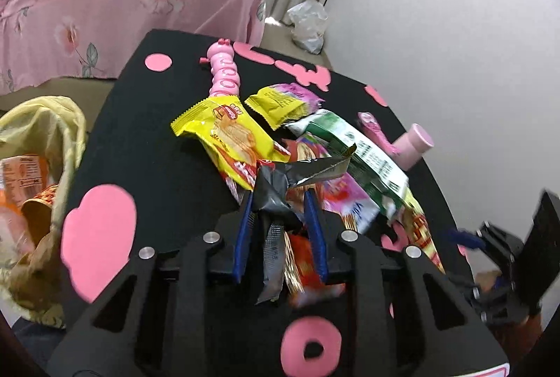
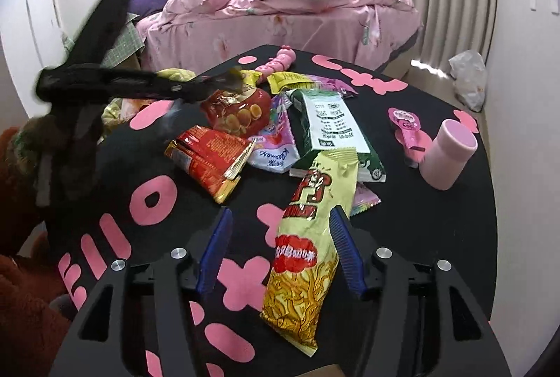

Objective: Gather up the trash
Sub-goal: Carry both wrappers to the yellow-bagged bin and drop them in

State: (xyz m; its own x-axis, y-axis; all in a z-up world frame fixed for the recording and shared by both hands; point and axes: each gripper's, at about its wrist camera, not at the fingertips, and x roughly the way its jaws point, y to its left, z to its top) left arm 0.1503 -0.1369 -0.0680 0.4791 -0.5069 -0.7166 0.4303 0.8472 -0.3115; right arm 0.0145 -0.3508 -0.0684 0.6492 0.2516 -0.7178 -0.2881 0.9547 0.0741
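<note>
Left gripper point(image 1: 280, 202): clamped on silver-lined wrapper point(image 1: 280, 191); to be carried clear into yellow bag point(image 1: 42, 146). Right gripper point(image 2: 281, 237): jaws apart, noodle packet point(image 2: 308, 247) between, unpinched

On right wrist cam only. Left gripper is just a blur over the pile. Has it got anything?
Observer: Yes. In the left wrist view the left gripper has its fingers pinched on a crumpled red-and-silver wrapper.
Operator: Where's the trash bag? I only see a scrap of yellow behind that blur.
Observer: A yellow bag sits open beside the left edge of the black table in that view, with an orange packet already inside.
</note>
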